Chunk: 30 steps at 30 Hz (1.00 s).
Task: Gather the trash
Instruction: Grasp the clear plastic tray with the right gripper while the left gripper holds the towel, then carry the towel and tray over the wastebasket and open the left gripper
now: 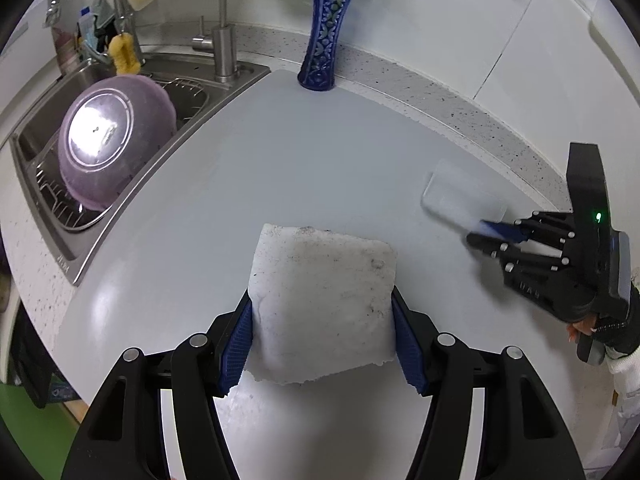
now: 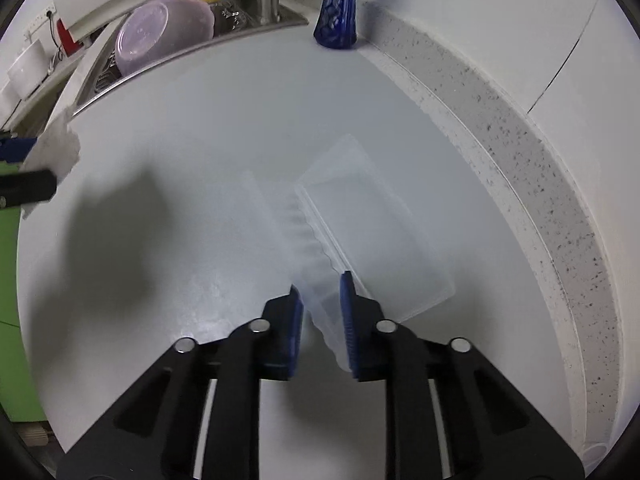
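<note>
So both grippers are loaded rn. The left gripper (image 1: 322, 336) has its jaws set fairly wide and clamped on a grubby white crumpled paper towel (image 1: 320, 300), pinched on both side edges w/ the blue ribbed pads (image 1: 236, 352). It's held up off the pale grey countertop mat (image 1: 280, 168), prob so it can be carried off w/o dragging dirt around.

The right gripper (image 2: 320, 320) has jaws narrow, closed on the ridged edge of a clear plastic hinged clamshell container (image 2: 360, 232). Grabbing the thin rim makes sense imo, the box itself is too wide to fit between the fingers. Can't tell if the far end is touching the mat or just above it. In the left wrist view it looks blurry, out on the right side of the mat.

Count:
- trash items: 2 (towel, clamshell), one per gripper
- tall blue patterned glass vase (image 1: 330, 32): 1, upright at the back edge of the mat, not trash I'd guess
- purple plastic bowl (image 1: 112, 140): 1, tipped on its side in the stainless steel sink (image 1: 248, 76), looks like it's drying
- yellow sponge (image 1: 125, 54): 1, by the faucet

No bin visible in either view.
</note>
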Each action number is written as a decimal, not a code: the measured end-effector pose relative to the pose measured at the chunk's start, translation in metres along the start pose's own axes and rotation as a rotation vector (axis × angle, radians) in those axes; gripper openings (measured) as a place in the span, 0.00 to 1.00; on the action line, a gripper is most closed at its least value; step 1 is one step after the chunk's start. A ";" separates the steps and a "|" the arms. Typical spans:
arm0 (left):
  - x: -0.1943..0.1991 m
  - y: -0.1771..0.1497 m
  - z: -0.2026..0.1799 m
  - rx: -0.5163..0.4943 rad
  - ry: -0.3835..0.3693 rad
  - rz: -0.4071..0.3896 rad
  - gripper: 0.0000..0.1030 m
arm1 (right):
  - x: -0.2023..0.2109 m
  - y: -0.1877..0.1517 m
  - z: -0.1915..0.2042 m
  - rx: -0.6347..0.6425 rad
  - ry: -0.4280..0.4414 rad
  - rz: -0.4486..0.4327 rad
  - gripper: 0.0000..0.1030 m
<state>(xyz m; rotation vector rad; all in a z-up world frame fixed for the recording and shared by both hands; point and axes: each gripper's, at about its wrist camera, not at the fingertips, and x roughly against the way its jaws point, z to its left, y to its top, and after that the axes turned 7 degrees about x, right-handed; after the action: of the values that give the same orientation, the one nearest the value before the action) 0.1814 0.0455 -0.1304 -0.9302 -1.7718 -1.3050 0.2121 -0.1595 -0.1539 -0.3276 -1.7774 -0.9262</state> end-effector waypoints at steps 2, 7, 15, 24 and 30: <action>0.004 -0.002 0.001 0.008 -0.004 -0.003 0.59 | 0.010 0.000 -0.002 -0.012 -0.003 -0.024 0.07; 0.024 -0.009 0.003 0.026 -0.004 -0.029 0.59 | 0.041 0.003 -0.002 -0.054 0.033 -0.082 0.06; 0.088 -0.047 0.031 0.108 0.044 -0.103 0.59 | 0.110 0.021 0.058 0.021 0.136 -0.199 0.06; 0.196 -0.135 0.104 0.277 0.179 -0.195 0.59 | 0.172 0.049 0.200 0.234 0.331 -0.299 0.06; 0.260 -0.209 0.158 0.405 0.264 -0.236 0.59 | 0.205 0.058 0.306 0.373 0.447 -0.331 0.06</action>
<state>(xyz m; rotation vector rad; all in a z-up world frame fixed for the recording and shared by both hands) -0.1441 0.1845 -0.0278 -0.3185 -1.8752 -1.0888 -0.0431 0.0575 0.0099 0.3971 -1.5614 -0.7934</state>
